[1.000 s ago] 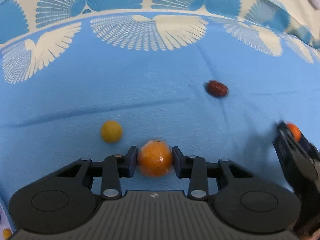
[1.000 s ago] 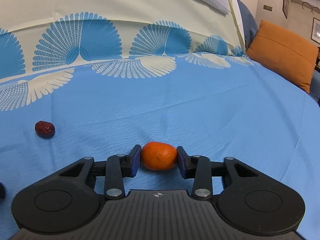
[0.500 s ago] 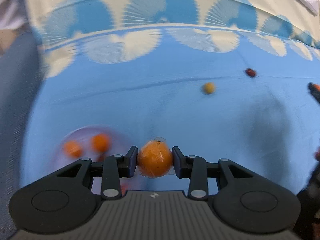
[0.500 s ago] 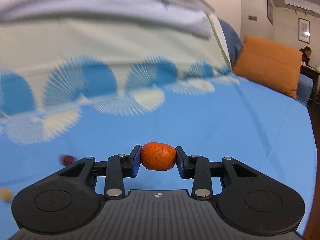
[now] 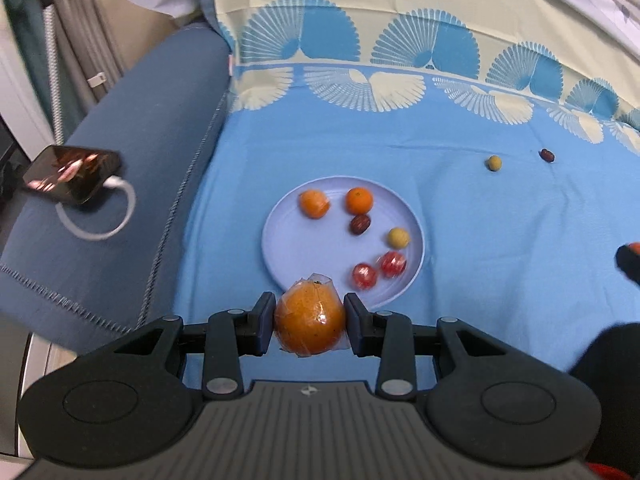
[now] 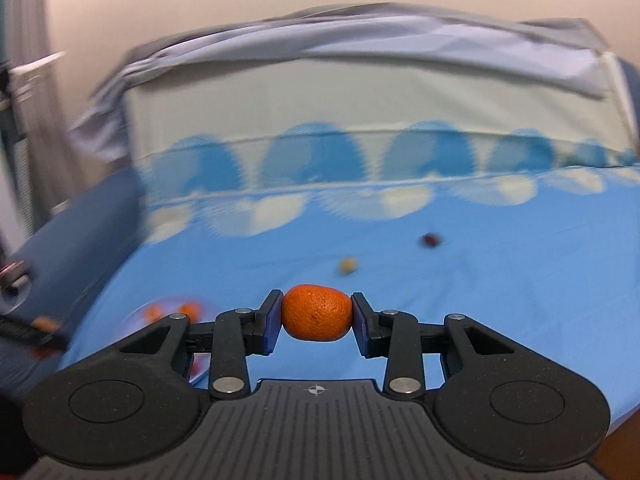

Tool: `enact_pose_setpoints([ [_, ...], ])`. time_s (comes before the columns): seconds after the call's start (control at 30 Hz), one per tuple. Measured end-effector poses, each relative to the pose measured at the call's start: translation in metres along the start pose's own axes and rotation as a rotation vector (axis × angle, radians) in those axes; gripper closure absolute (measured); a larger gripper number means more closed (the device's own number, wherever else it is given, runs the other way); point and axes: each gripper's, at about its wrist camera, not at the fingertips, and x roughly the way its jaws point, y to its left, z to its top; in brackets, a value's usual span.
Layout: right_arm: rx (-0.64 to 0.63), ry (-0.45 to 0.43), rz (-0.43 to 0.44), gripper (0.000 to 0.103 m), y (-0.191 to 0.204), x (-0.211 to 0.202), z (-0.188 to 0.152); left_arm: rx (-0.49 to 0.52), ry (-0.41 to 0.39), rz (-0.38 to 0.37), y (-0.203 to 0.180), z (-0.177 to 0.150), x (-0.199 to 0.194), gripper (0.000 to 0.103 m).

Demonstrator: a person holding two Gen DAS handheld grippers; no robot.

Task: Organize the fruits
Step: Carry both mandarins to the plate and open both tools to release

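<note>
Two claws each gripped fruit: the left claw pinched a wrapped orange at the plate's near rim. The right claw clamped a bare mandarin; only the left wrist view showed the plate sharply, with six fruits on it.

— What carries everything here?

— A bed or sofa, I can't tell which, spread with a blue sheet. Along the far edge the sheet turns cream with blue fan shapes.

— And what lies right on the sheet?

— A pale round plate sits toward the left edge. Well apart from it, nearer the far right corner, lie a small yellow fruit and a dark red date, close together but not touching.

— Anything past the left edge?

— A dark blue padded arm runs beside the sheet. A phone rests on it, with a white cable curled beside it.
</note>
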Motion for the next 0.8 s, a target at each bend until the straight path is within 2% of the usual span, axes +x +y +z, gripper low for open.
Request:
enact_pose_setpoints([
  [0.13, -0.054, 0.028, 0.068, 0.065, 0.032, -0.027, -0.013, -0.003, -0.018, -0.01, 0.01, -0.021, -0.011, 0.062],
  [0.37, -0.169, 0.013, 0.097, 0.065, 0.075, -0.052, -0.016, -0.043, -0.047, -0.046, 0.03, -0.041, -0.024, 0.062],
  [0.8, -0.252, 0.026, 0.097, 0.065, 0.101, -0.058, -0.02, -0.097, -0.061, -0.075, 0.05, -0.046, -0.027, 0.062],
])
